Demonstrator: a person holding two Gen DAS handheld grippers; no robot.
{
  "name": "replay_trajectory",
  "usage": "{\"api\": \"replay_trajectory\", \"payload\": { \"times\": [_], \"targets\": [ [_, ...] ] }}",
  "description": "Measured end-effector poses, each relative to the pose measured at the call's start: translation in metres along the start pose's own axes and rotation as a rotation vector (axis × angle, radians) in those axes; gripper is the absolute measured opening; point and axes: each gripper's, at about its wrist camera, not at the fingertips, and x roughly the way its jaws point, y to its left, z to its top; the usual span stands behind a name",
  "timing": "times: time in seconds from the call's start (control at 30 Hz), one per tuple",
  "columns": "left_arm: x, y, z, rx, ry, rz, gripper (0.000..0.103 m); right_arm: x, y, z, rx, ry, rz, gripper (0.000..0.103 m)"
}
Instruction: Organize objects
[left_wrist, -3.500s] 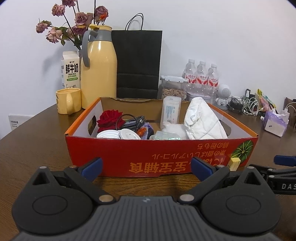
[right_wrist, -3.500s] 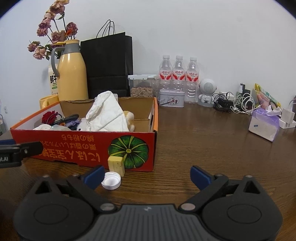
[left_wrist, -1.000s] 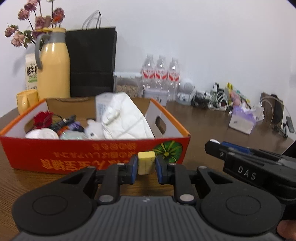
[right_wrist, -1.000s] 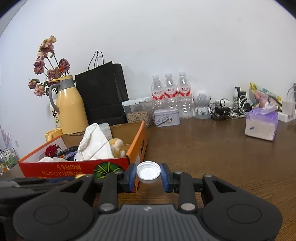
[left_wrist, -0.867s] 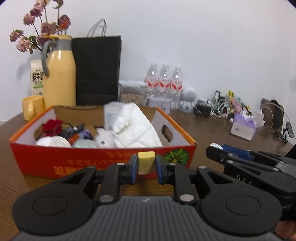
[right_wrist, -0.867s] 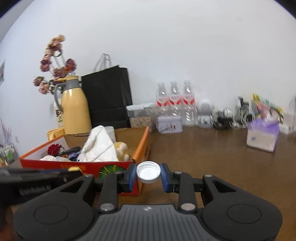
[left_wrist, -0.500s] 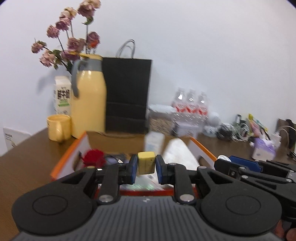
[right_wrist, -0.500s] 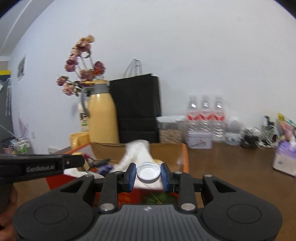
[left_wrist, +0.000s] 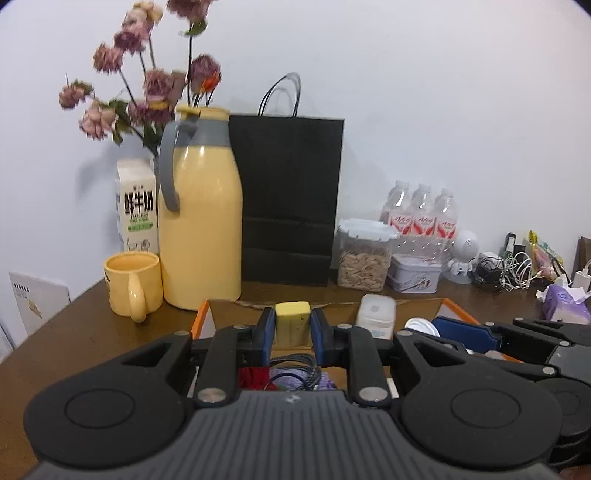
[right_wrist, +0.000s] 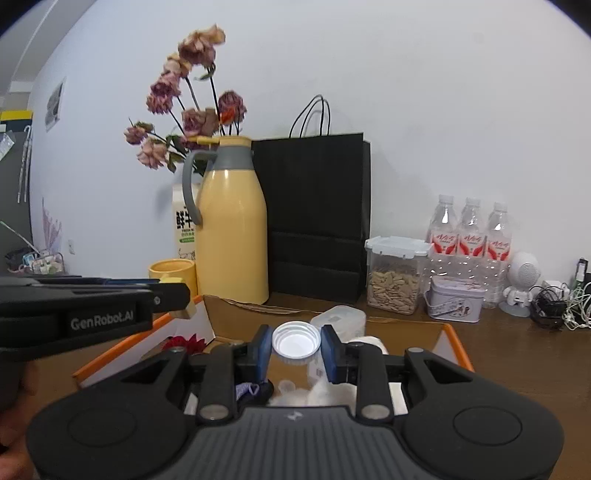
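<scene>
My left gripper is shut on a small yellow block and hangs over the orange-rimmed cardboard box. My right gripper is shut on a white bottle cap, also above the box. Below the fingers I see a red rose, cables, a white plastic jar and white tissue inside the box. In the right wrist view the left gripper crosses from the left with the yellow block at its tip. The right gripper's blue pad shows at the right of the left wrist view.
Behind the box stand a yellow thermos jug, a yellow mug, a milk carton, dried flowers and a black paper bag. To the right are a snack jar, a tin, three water bottles, cables and a tissue pack.
Both grippers have travelled forward and up from in front of the box to above it, each keeping its hold. The box front has dropped out of sight beneath the fingers.
</scene>
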Motion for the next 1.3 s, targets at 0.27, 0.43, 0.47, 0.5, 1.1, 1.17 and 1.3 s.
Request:
{"api": "replay_trajectory", "payload": {
  "times": [0.27,0.43,0.47,0.5,1.1,1.17,1.3],
  "targets": [
    [0.012,0.012,-0.007,-0.009,0.045,0.014,0.022,0.025,-0.010,-0.008,0.017,0.044,-0.053,0.028],
    [0.007,0.013,-0.007,0.001,0.009,0.044,0.059,0.019,-0.010,-0.010,0.013,0.032,-0.066,0.064],
    [0.004,0.014,-0.006,-0.001,-0.003,0.049,0.064,0.017,-0.011,-0.010,0.014,0.026,-0.069,0.074],
    [0.002,0.015,-0.006,-0.002,-0.017,0.055,0.073,0.015,-0.011,-0.009,0.016,0.020,-0.073,0.078],
    [-0.042,0.016,0.005,-0.044,-0.066,0.122,0.103,-0.035,-0.023,0.005,0.068,0.017,-0.111,0.103],
    [-0.053,0.014,0.004,-0.035,-0.055,0.125,0.103,-0.048,-0.023,0.006,0.071,0.018,-0.115,0.103],
    [-0.076,0.009,0.002,-0.018,-0.023,0.123,0.103,-0.076,-0.023,0.008,0.083,0.023,-0.122,0.103]
  ]
}}
